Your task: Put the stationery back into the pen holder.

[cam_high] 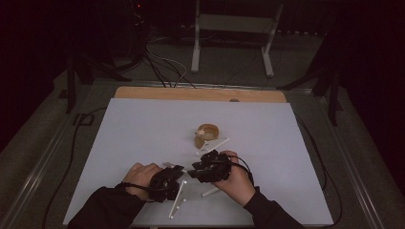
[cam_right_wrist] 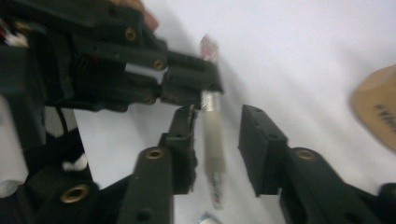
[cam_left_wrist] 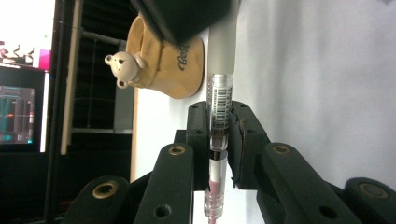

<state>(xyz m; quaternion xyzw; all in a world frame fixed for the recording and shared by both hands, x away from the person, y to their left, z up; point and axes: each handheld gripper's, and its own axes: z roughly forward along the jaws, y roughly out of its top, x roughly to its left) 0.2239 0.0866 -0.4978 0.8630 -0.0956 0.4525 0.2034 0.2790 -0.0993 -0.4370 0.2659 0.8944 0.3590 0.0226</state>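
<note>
Two grippers meet low over the near middle of the white desk [cam_high: 143, 124] in the high view: the left gripper [cam_high: 177, 172] and the right gripper [cam_high: 195, 171] almost touch, with loose white pens [cam_high: 177, 200] beneath them and a tan bear cup [cam_high: 206, 134] beyond.

Seen from the left gripper view, its fingers [cam_left_wrist: 198, 140] are clamped on a pen [cam_left_wrist: 219, 105] at the barcoded barrel; this narrow hold could let the pen twist.

Seen from the right gripper view, its fingers [cam_right_wrist: 259, 149] stand apart around the frosted cap [cam_right_wrist: 214, 140] without pressing. Pulling now would likely slip off, or an off-axis tug could lever the pen loose.
</note>
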